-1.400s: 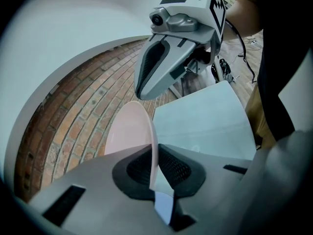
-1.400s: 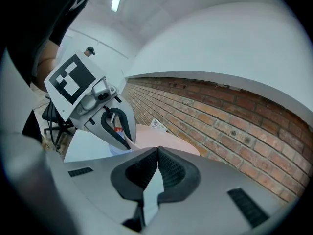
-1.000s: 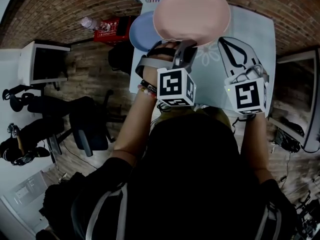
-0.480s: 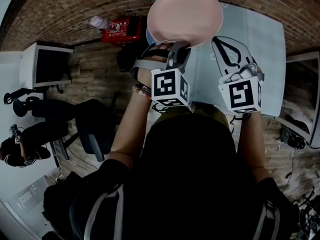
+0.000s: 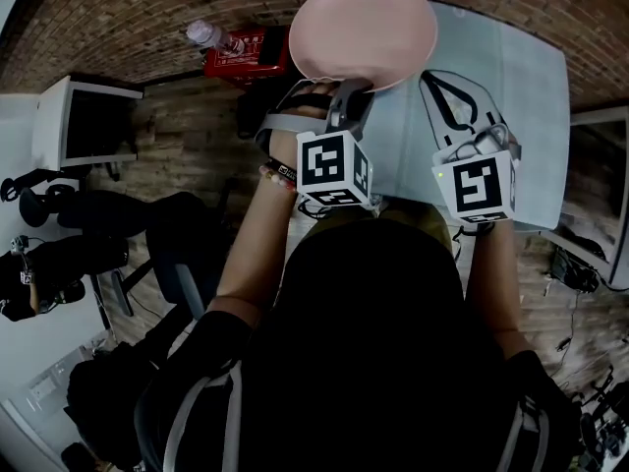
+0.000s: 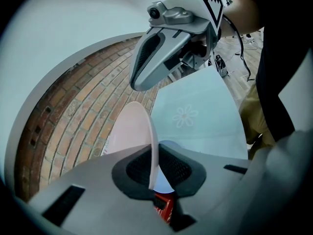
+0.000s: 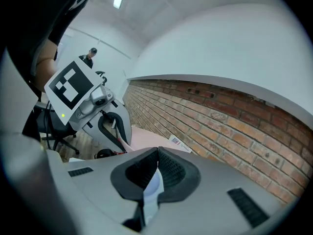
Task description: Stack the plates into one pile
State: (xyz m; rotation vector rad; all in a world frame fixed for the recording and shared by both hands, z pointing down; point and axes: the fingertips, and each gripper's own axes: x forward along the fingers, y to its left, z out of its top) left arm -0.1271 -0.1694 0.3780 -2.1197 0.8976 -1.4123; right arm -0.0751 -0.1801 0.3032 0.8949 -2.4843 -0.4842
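A pink plate [image 5: 364,28] hangs above the pale table [image 5: 511,77], and my left gripper [image 5: 349,87] is shut on its near rim. In the left gripper view the plate [image 6: 129,131] stands on edge between the pads, and part of a blue plate [image 6: 164,182] shows just below it. In the head view the pink plate hides the blue one. My right gripper [image 5: 457,106] hovers to the right over the table, jaws shut with nothing held. The right gripper view shows its jaws [image 7: 157,153] closed tip to tip, with the pink plate [image 7: 146,136] beyond them.
A red package [image 5: 241,52] and a bottle [image 5: 208,35] lie on the floor left of the table. A white monitor [image 5: 84,121] and an office chair [image 5: 177,254] stand further left. A brick wall [image 7: 234,116] runs behind the table.
The left gripper has carried the pink plate leftward over the blue plate, which no longer shows in the head view. The right gripper has barely moved.
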